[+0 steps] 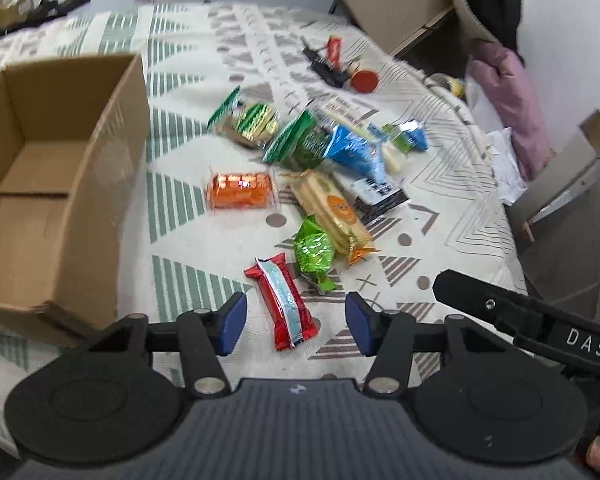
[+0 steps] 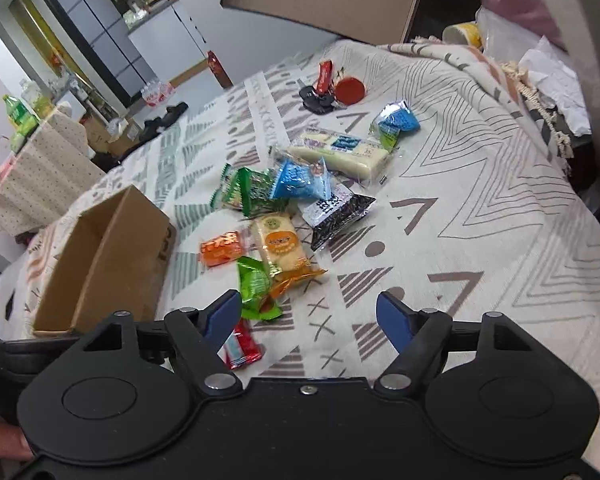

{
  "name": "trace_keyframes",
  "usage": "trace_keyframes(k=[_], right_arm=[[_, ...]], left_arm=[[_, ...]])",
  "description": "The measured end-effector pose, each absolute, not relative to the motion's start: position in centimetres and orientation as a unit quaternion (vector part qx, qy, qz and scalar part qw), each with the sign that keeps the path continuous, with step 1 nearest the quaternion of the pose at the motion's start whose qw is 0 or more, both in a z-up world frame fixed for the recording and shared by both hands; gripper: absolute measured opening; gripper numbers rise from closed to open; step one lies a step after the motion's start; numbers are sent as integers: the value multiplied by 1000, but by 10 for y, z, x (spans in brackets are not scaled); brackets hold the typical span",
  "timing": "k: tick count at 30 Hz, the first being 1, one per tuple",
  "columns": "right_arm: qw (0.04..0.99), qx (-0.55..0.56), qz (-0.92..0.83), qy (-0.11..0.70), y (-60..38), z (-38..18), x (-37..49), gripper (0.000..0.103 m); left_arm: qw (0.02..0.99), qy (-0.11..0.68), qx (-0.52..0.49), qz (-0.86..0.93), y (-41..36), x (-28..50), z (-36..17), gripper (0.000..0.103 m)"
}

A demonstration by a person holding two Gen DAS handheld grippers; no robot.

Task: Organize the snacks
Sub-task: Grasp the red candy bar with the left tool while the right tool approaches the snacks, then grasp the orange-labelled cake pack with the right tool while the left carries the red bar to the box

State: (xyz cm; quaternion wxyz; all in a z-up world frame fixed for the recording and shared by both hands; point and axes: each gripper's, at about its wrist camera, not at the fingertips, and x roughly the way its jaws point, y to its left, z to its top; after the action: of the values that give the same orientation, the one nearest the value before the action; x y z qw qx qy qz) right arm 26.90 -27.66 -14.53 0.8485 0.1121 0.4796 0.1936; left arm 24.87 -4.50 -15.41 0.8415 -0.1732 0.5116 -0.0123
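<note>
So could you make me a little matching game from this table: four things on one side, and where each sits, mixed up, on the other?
Things:
1. cardboard box
2. red snack bar
3. orange packet
4. red round lid

Places:
A. far end of the cloth
B. between the left gripper's open fingers
C. left edge, empty
D. between box and cracker pack

Pairs: 1-C, 2-B, 3-D, 4-A

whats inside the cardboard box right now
The cardboard box shows only bare floor flaps and inner walls, no snacks. Its nearest inside corner is hidden behind the front wall in both views.
</note>
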Motion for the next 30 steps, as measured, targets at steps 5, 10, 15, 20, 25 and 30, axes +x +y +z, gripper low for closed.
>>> trace_keyframes(k=[5,10,15,20,25,30], right_arm=[[837,119,192,499,-272,-163,287,72],[834,101,190,508,-260,-175,305,72],[834,96,201,505,-251,-180,317,72],[832,88,221,502,-240,-183,324,69],[830,76,220,507,-231,-190,331,65],[833,64,221,503,-223,-193,337,65]], left_arm=[[826,534,-179,-12,-45,266,-177,51],[814,547,-195,-5,-42,279,-193,42],[811,552,-192,-4,-46,284,-201,38],[817,548,-180,17,-41,286,-199,19],[817,545,-186,27,-29,281,-197,19],[818,544,-187,28,-26,276,-193,19]])
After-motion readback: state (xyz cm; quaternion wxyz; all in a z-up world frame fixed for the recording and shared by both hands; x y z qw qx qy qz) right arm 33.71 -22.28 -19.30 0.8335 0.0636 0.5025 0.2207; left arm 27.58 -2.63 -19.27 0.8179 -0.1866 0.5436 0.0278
